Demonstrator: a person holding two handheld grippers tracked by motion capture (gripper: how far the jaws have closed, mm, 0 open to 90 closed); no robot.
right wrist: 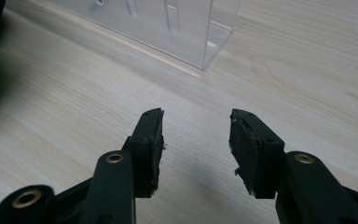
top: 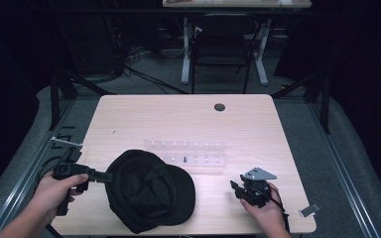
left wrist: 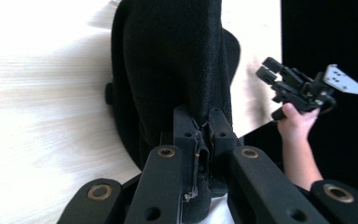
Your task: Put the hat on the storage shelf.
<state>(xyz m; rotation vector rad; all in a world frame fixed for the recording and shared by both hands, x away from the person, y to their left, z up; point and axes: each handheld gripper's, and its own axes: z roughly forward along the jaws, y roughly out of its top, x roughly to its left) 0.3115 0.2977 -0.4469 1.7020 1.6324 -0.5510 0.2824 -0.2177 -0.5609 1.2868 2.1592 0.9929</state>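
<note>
Left gripper (top: 100,175) jaws are clamped on the edge of the black cap (top: 149,191), which is held at the table's (top: 178,119) near-left area, in front of the clear plastic rack (top: 188,153). Right gripper (top: 236,186) jaws are parted and empty, positioned low over the near-right tabletop.

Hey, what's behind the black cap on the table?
Behind the black cap stands a clear plastic rack on the table. The cap's crown hides the rack's near left end.
</note>
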